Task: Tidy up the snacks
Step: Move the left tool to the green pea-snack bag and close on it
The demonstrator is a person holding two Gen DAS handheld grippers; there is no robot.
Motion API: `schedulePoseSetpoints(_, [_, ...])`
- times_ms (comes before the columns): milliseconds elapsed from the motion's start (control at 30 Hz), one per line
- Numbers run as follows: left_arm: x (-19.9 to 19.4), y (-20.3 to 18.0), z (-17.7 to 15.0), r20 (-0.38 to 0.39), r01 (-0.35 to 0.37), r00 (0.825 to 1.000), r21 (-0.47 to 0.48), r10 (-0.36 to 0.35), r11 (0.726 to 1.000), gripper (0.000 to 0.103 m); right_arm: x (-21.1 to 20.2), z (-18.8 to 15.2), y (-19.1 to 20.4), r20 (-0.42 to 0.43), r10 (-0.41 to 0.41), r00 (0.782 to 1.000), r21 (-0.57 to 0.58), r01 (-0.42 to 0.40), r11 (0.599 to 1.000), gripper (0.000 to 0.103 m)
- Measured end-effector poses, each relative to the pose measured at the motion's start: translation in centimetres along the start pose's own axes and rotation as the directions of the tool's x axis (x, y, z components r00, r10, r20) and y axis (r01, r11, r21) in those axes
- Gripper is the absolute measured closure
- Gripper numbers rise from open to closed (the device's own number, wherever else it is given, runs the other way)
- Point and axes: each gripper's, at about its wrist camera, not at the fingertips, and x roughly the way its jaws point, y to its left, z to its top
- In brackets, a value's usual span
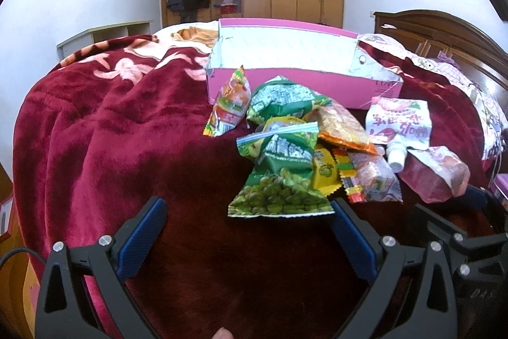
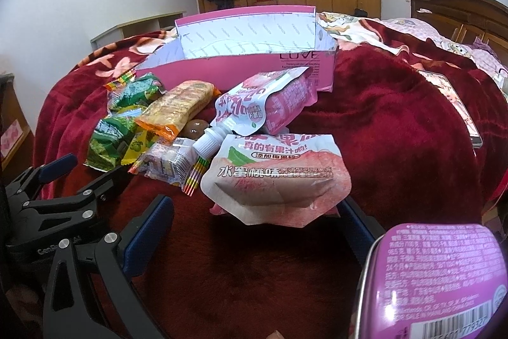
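Left claw (image 1: pixel 247 212): fingers spread wide, blue pads (image 1: pixel 144 235) facing inward, nothing between them. Right claw (image 2: pixel 254 212): likewise spread; its right finger is largely hidden, so contact cannot be judged. Each claw appears at the other view's edge.

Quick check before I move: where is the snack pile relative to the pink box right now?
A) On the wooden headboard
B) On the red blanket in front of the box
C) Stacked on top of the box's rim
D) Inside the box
B: the snack pile lies on the red blanket just in front of the pink box, whose visible interior shows no snacks.
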Motion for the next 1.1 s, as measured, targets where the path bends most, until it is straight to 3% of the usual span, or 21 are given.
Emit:
schedulePoseSetpoints(200, [-0.8, 0.4, 0.2, -0.006, 0.044, 0.999, 0.004, -0.044, 0.999, 0.000, -0.6, 0.3, -0.3, 0.010, 0.014, 1.000, 0.004, -0.014, 1.000, 0.000])
schedulePoseSetpoints(633, [-1.7, 1.5, 1.5, 0.016, 0.051, 0.999, -0.019, -0.051, 0.999, 0.000, -1.8, 0.5, -0.7, 0.030, 0.037, 0.999, 0.000, -0.037, 0.999, 0.000])
schedulePoseSetpoints(900, [-1.4, -1.4, 2.4, 0.051, 0.060, 0.997, 0.073, -0.064, 0.996, 0.001, -2.2, 0.5, -1.5, 0.044, 0.041, 0.998, 0.001, -0.041, 0.999, 0.000])
schedulePoseSetpoints(1100, [-0.2, -1.9, 2.4, 0.028, 0.062, 0.998, 0.066, -0.063, 0.996, 0.010, -2.2, 0.6, -2.2, 0.041, 0.039, 0.998, 0.019, -0.040, 0.999, 0.000])
